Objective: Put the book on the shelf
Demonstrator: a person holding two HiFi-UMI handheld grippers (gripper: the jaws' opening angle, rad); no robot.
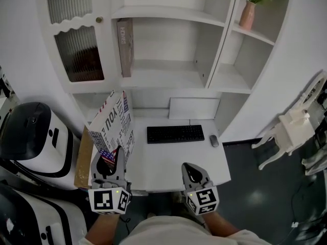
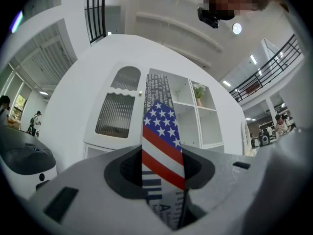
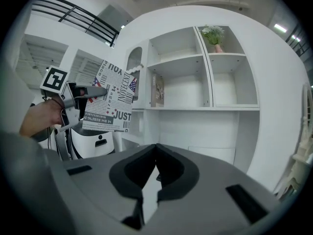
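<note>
white shelving (image 1: 163,79) is filling the wall at twelve o'clock in the head view, rising over a white desk (image 1: 168,162).

the book (image 1: 113,124), white with black lettering and a stars-and-stripes corner, is not yet sitting on any shelf. it is hanging over the desk's left edge at about eight o'clock, standing nearly upright and leaning a little. the left gripper (image 1: 113,156) is clamping it by the lower edge, with one jaw pressing each cover. gripping low is probably leaving the upper part free to slide into a compartment without the jaws fouling the boards.

the right gripper (image 1: 190,168) is hovering over the desk's front edge at five o'clock. its jaws are meeting at the tips with nothing between them. it is likely keeping clear so the loaded hand has room to swing.

further out, an other book (image 1: 125,47) is already standing upright against the left wall of the middle compartment at eleven o'clock, and the space beside it looks like the natural slot. a keyboard (image 1: 175,133) and a mouse (image 1: 214,141) are lying at the desk's centre. a pink vase (image 1: 248,14) with greenery is standing on a high shelf at one o'clock.

counting: two books, two grippers, one keyboard, one mouse, one vase.
</note>
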